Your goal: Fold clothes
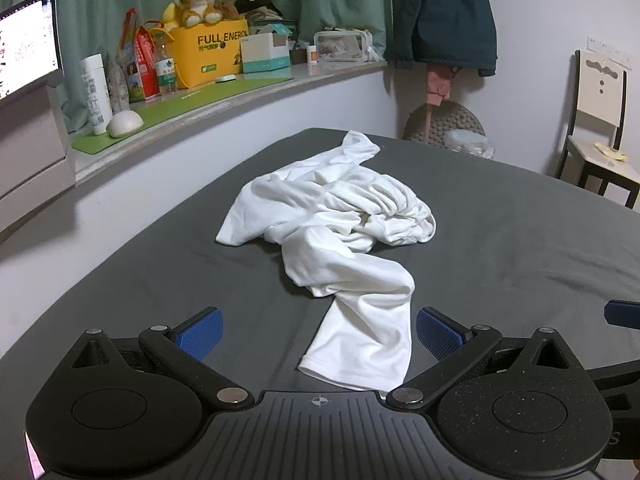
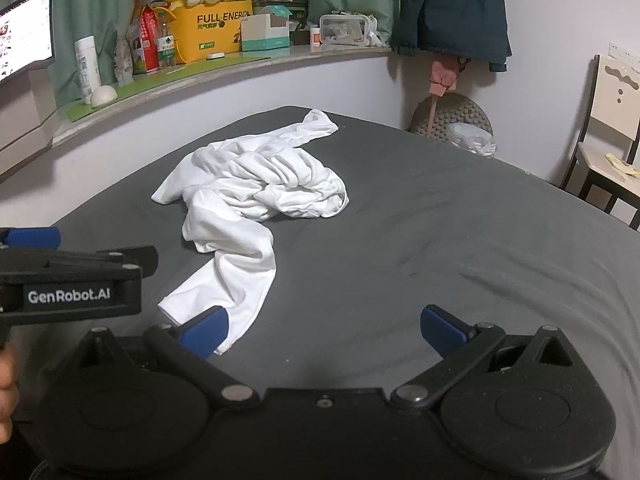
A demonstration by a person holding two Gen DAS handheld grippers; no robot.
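Note:
A crumpled white long-sleeved garment (image 1: 332,216) lies bunched on the dark grey bed (image 1: 500,248), one sleeve stretched toward me. My left gripper (image 1: 318,334) hovers open over that sleeve's cuff (image 1: 360,360), blue pads wide on either side and not touching it. In the right wrist view the same garment (image 2: 256,184) lies left of centre. My right gripper (image 2: 324,330) stands open over bare sheet, its left pad (image 2: 206,332) overlapping the cuff's edge (image 2: 224,312) in the picture. The left gripper's body (image 2: 72,284) shows at the left edge of that view.
A curved window ledge (image 1: 224,96) along the far side holds a yellow box (image 1: 208,54), bottles, cartons and a plush toy. A monitor (image 1: 28,40) stands at the left. A chair (image 1: 600,120) stands at the right, beyond the bed. A dark jacket (image 1: 444,12) hangs on the wall.

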